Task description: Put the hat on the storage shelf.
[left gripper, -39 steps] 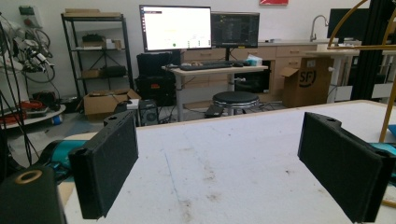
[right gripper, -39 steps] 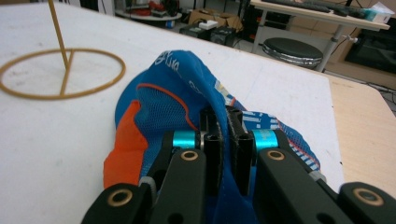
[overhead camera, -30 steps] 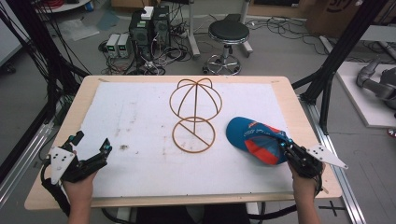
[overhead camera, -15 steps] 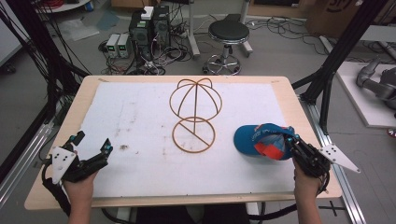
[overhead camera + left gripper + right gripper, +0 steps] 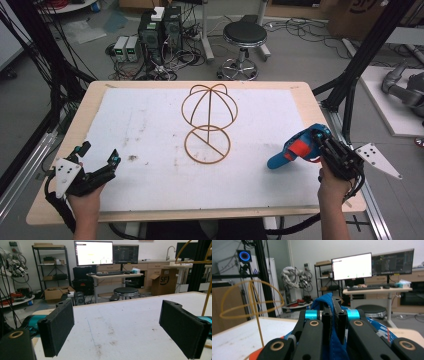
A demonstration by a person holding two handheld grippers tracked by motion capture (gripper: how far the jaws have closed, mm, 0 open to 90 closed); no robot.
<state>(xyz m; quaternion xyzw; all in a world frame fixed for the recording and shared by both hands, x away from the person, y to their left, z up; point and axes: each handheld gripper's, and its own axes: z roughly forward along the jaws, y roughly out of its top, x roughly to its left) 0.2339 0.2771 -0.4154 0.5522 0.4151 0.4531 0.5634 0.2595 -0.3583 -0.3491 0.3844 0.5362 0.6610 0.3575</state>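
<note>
The blue fabric cap with red-orange panel (image 5: 295, 150) is crumpled and lifted at the table's 4 o'clock edge, its brim tip touching the white padded table cover (image 5: 150, 125). The right gripper (image 5: 324, 145) has its jaws pinched together on the cap's blue cloth (image 5: 332, 340). The gold wire hat stand (image 5: 207, 125) stands upright at table centre, at 10 o'clock from the cap, well apart. The left gripper (image 5: 97, 160) rests at 8 o'clock, jaws spread wide, empty. A black round stool (image 5: 244, 35) stands beyond the table at 12 o'clock.
</note>
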